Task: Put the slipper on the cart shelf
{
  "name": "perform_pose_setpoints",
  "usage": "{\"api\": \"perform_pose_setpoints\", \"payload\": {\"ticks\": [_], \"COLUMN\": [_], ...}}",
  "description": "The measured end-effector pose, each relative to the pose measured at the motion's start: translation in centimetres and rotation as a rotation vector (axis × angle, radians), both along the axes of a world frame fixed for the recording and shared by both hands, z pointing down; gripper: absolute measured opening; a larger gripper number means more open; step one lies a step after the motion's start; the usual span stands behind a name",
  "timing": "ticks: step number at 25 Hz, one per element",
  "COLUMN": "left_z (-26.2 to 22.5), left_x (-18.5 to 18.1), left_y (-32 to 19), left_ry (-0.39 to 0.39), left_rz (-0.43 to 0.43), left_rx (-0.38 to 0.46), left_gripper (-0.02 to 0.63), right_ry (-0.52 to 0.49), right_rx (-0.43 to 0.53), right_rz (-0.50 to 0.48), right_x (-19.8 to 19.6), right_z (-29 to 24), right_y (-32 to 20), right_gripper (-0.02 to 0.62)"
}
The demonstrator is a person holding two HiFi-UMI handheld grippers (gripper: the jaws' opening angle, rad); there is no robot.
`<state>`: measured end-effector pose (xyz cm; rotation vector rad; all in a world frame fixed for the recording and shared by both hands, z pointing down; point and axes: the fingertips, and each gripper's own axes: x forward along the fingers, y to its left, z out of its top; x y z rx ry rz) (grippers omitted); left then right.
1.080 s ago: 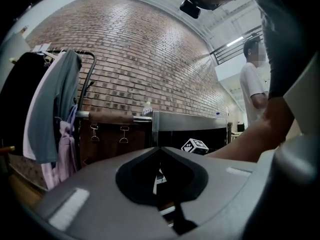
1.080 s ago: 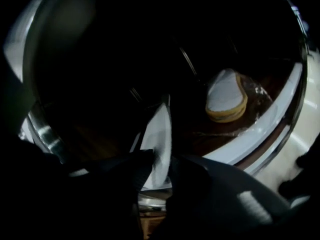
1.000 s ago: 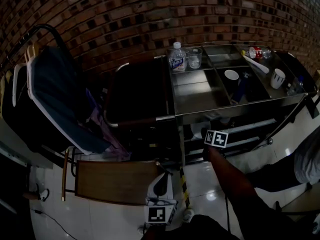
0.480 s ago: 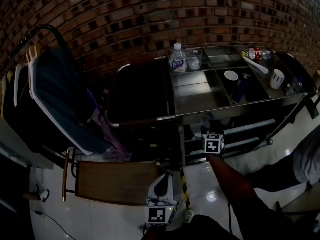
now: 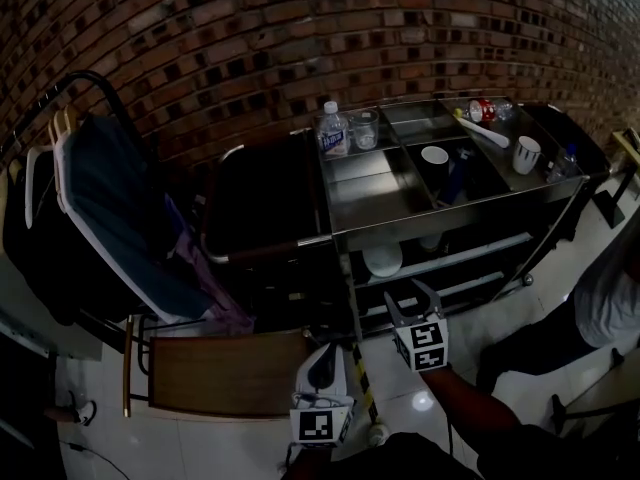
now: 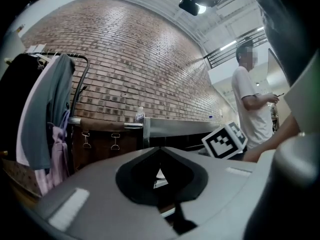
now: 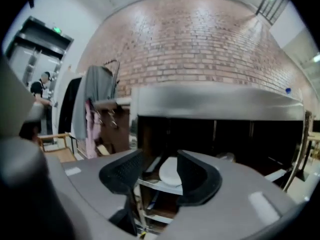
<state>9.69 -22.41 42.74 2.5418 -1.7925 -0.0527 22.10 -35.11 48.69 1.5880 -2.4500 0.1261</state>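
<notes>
Slipper [image 5: 383, 259]: white, lying on a lower shelf [image 5: 470, 251] of the cart [image 5: 445, 226], left end, under the steel top. Touching neither tongs. Same in right gripper view: slipper [image 7: 171, 170] resting on shelf [image 7: 152, 183], seen through the jaw gap, well beyond the pads.

Judgement: placement looks done, only clearing away from the cart left. Too dark to confirm whether fully seated or overhanging the near edge.

Right tongs [image 5: 412, 304]: near side of cart, low, just in front of the shelf, pointing far toward the slipper, marker cube facing up. Jaws apart and closing, nothing between them. Forearm coming in from near right.

Left tongs [image 5: 322, 356]: parked low over the floor, near, left of the right tongs, well apart from the cart, aimed far. In left gripper view, pads [image 6: 137, 176] pressed together, only a sliver of light at the tips, nothing gripped.

Bottle [image 5: 333, 128] on cart top, far left corner, clear of both tongs.
</notes>
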Motion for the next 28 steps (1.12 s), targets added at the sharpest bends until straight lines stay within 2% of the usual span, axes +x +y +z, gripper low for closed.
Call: {"api": "perform_pose_setpoints", "payload": {"ticks": [4,7,10,19,25,28], "left_z": [-1.5,-2.5,-3.1,-3.8,-4.0,-3.9], "left_x": [0.2,-0.1,-0.4,0.5,0.6,0.4], "left_y": [0.6,1.0,1.4,2.8,3.9,4.2], "left_ry": [0.004,0.021,0.032,0.032,0.036,0.037], "left_rz": [0.008,0.002,-0.006,-0.004,0.002,-0.003], "left_rx": [0.029,0.045,0.057,0.047,0.053,0.05], "left_gripper": [0.017,0.017,0.017,0.017,0.017,0.017], "right_ry": [-0.044,0.003,0.038,-0.034,-0.022,-0.055], "right_rx": [0.039,0.1,0.122,0.085,0.072,0.055], "right_rz": [-0.026,-0.028,-0.024,-0.004,-0.002,-0.004], "right_x": [0.2,0.3,0.7,2.8,2.4,2.1], "right_z": [-3.7,-5.8,-6.6,-6.5,-5.9,-5.6], "right_y": [5.5,8.7,10.8,13.5,14.9,15.0], "right_gripper": [0.165,0.093,0.003,0.002,0.002,0.002]}}
